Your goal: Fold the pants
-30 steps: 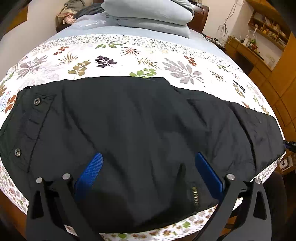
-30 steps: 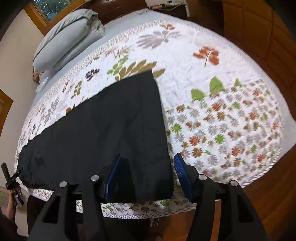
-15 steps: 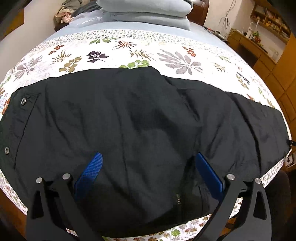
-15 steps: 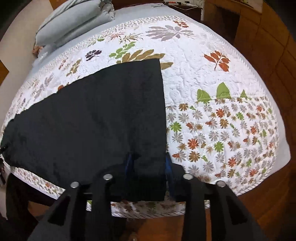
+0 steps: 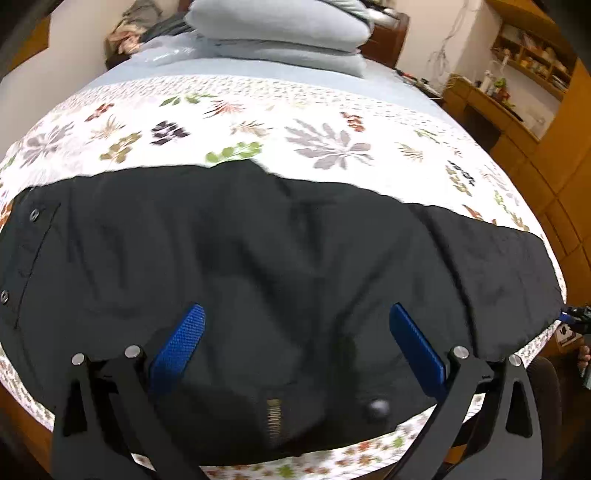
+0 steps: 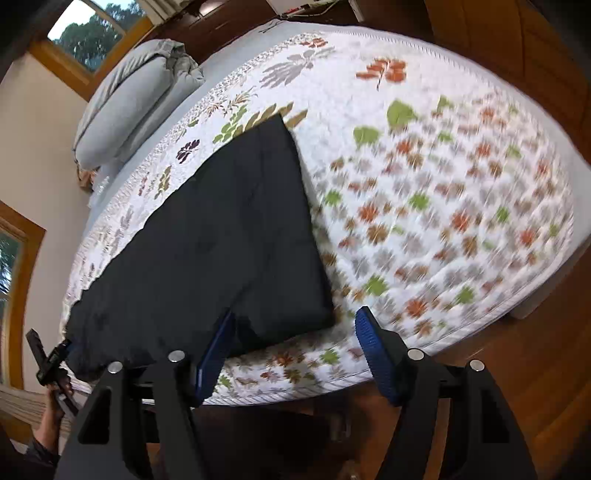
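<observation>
Right gripper (image 6: 295, 325) is opening as we watch, blue pads spreading either side of the near cuff corner of the black pants (image 6: 221, 236); the cloth corner lies between the jaws, but the pads are not pressing on it, so nothing is held on this side. Over on the other end, the left gripper (image 5: 295, 325) hangs with its jaws spread wide above the waist area, nothing pinched there either, the zipper (image 5: 273, 417) and a dark button (image 5: 376, 406) showing just below its fingertips.

Those pants are laid full length along the near edge of the bed, on the floral quilt (image 6: 424, 184), legs apparently stacked one on the other, waistband out at the left end with two snaps (image 5: 35, 213) visible. That layout looks deliberate: one gripper at each end, so the long strip can be doubled over, cuff end carried to waist end. Lying close to the mattress edge keeps both ends within reach.

Farther out, grey pillows (image 5: 280, 22) sit stacked at the head of the bed, well apart from the work. Wooden shelves (image 5: 532, 62) line the far wall, and a window (image 6: 92, 33) shows up beyond the pillows. A person's hand (image 6: 55, 398) with the other gripper peeks in at the lower left of the right wrist view.
</observation>
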